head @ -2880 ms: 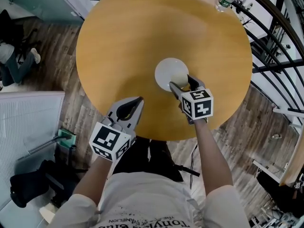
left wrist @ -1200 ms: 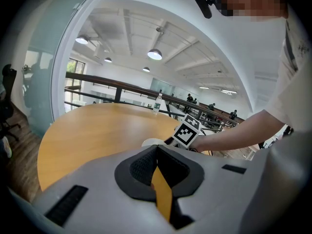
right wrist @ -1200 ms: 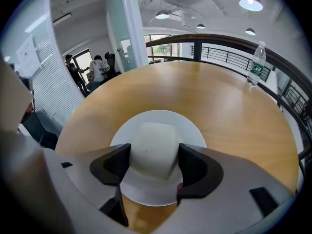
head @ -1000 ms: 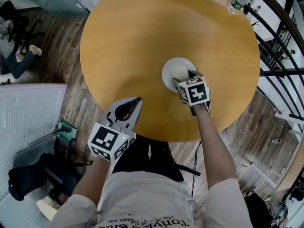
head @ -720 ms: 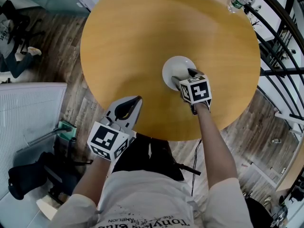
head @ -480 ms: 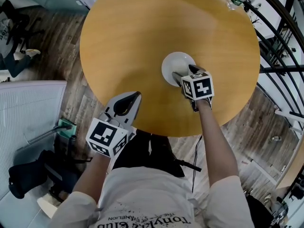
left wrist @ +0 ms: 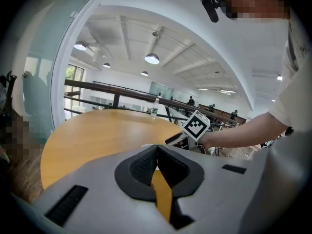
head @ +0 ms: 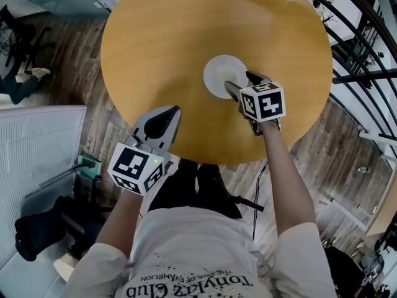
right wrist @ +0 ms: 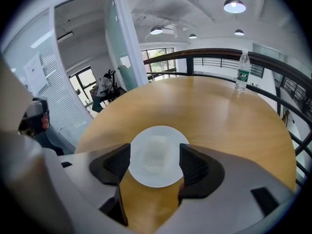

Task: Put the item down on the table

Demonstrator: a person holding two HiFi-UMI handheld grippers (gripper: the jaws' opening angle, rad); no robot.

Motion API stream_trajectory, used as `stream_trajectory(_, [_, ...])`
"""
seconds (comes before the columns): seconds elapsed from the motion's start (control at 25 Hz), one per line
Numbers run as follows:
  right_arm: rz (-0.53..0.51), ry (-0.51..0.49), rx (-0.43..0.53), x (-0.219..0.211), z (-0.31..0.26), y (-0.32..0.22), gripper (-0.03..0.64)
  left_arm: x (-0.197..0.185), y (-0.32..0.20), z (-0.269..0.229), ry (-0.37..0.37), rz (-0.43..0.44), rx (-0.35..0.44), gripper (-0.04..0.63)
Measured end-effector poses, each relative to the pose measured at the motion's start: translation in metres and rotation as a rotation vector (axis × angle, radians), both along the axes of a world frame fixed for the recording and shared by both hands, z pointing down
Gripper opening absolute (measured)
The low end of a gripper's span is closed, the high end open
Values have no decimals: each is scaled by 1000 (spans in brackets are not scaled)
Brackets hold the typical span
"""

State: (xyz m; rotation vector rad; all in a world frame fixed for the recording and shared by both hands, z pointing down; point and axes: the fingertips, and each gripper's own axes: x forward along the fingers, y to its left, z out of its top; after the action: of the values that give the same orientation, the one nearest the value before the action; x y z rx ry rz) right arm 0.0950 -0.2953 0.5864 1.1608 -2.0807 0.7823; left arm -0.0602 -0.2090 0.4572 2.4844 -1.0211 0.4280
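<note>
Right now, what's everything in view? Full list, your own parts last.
Table: 1, tan wood, round, centre of the head view.
Disc: 1, white, flat on the table just ahead of the right gripper.
Bottle: 1, clear with a green label, upright at the table's far edge.
Railing: 1, dark, curving beyond the table.
Floor: grey-brown planks, around the table.
Shirt: 1, white with black print, bottom of the head view.
Left gripper: 1, grey, jaws together, nothing between them, over the table's near edge.
Right gripper: 1, grey, jaws apart, at the disc's near-right rim.
</note>
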Motion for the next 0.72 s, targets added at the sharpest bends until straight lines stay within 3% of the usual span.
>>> stream_trajectory(0.32, [-7,-78,54,8,-48,46,309,2,20,-21,1,-4,32,23])
stream_trajectory(0.64, [35,-104,125,10,-81,108,66,8,54,-40,30,16,29,23])
stream_trajectory(0.72, [46,-123,136,10,-90,122,39,11,62,-45,27,22,33,23])
